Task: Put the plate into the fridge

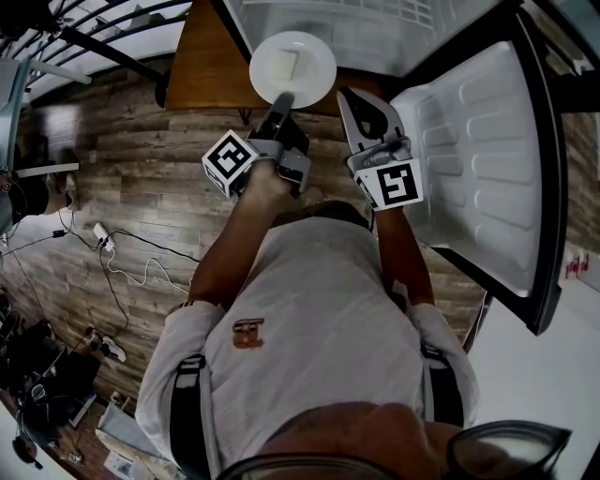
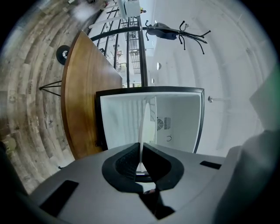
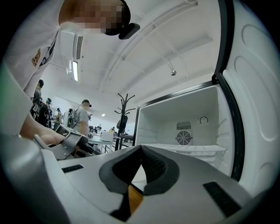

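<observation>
A white plate with a pale square piece on it is held out in front of the open fridge. My left gripper is shut on the plate's near rim. In the left gripper view the plate stands edge-on between the jaws of the left gripper, with the fridge's white inside straight ahead. My right gripper hovers just right of the plate, shut and holding nothing. In the right gripper view the right gripper faces the fridge's wire shelf.
The fridge door stands swung open at the right, also seen in the right gripper view as the door. A brown wooden table stands left of the fridge. Cables lie on the wood floor. People stand far off.
</observation>
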Motion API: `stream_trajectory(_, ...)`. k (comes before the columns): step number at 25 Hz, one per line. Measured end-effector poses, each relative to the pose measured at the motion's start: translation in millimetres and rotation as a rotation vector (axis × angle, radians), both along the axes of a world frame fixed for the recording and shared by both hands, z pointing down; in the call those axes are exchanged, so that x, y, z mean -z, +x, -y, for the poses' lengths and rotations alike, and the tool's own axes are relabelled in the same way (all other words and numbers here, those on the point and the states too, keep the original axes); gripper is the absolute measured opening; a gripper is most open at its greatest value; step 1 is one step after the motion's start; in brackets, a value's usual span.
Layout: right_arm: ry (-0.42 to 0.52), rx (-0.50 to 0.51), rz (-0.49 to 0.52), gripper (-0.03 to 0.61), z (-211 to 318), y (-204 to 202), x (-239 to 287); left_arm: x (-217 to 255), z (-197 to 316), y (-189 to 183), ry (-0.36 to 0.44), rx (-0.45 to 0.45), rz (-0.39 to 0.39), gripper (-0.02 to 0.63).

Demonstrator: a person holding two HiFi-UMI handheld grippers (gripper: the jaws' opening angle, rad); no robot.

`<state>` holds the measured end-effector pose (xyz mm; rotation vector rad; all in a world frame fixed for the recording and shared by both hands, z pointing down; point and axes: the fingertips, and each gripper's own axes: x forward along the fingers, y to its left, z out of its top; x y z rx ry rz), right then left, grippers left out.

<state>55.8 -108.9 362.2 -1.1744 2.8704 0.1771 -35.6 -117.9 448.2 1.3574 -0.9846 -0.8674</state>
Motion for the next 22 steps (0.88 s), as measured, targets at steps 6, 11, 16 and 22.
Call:
stream_trajectory(6, -0.006, 0.006, 0.010, 0.032, 13, 4, 3, -2, 12, 3, -0.018, 0.011, 0.010, 0.026)
stream_trajectory(11, -0.010, 0.002, 0.017, 0.032, 21, 6, 5, -1, 22, 4, -0.021, 0.009, 0.009, 0.028)
stream_trajectory(16, -0.014, -0.013, 0.016, 0.032, 28, 5, 4, 0, 32, 2, -0.027, -0.002, 0.016, 0.026)
stream_trajectory(22, -0.011, -0.056, 0.013, 0.032, 50, 3, 8, -4, 54, -2, -0.049, -0.021, 0.040, 0.026)
